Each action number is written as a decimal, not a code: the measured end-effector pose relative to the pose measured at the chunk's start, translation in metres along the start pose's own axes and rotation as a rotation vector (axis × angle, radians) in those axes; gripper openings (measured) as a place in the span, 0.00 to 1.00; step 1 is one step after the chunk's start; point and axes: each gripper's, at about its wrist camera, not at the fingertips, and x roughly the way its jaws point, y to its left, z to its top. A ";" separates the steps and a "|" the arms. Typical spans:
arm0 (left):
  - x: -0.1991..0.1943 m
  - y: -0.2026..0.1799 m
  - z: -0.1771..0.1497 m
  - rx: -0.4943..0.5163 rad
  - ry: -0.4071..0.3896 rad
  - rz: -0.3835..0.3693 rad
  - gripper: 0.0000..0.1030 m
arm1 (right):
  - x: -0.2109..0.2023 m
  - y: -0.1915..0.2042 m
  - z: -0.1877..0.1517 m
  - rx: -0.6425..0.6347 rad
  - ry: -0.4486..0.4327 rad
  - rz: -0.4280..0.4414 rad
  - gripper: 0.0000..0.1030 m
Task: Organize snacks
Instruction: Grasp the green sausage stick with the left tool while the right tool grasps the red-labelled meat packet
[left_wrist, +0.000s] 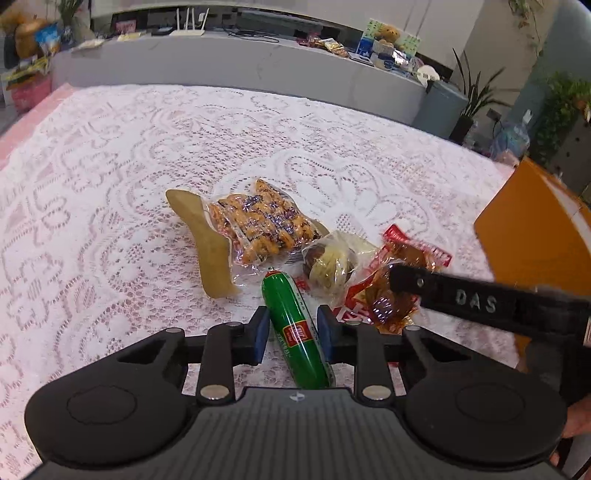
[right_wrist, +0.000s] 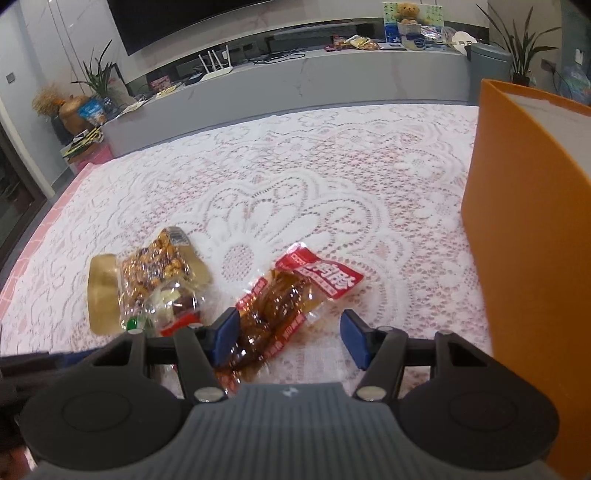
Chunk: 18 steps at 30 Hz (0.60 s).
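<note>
A green sausage stick (left_wrist: 295, 328) lies on the lace tablecloth between the pads of my left gripper (left_wrist: 293, 334), which is open around it with small gaps either side. A red-and-clear pack of braised meat (right_wrist: 280, 306) lies between the pads of my right gripper (right_wrist: 288, 336), which is open, its left pad touching the pack. The pack also shows in the left wrist view (left_wrist: 391, 291), under the right gripper's finger (left_wrist: 461, 295). A clear bag of orange nuts (left_wrist: 258, 225) with a gold backing and a small clear bag of pale and dark pieces (left_wrist: 328, 266) lie beside them.
An orange box (right_wrist: 524, 229) stands upright at the table's right, close to my right gripper; it also shows in the left wrist view (left_wrist: 532, 229). A grey counter (left_wrist: 236, 62) with clutter runs behind the table. The pink table edge (right_wrist: 55, 206) is at left.
</note>
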 end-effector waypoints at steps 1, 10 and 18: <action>0.000 -0.001 -0.001 0.011 -0.005 0.005 0.30 | 0.002 0.002 0.000 -0.009 -0.005 -0.009 0.58; 0.004 0.009 0.001 -0.022 0.015 -0.037 0.33 | -0.002 0.003 -0.001 -0.020 -0.062 0.006 0.22; -0.001 0.007 0.000 -0.001 0.030 -0.063 0.30 | -0.042 0.005 0.001 0.009 -0.118 0.095 0.00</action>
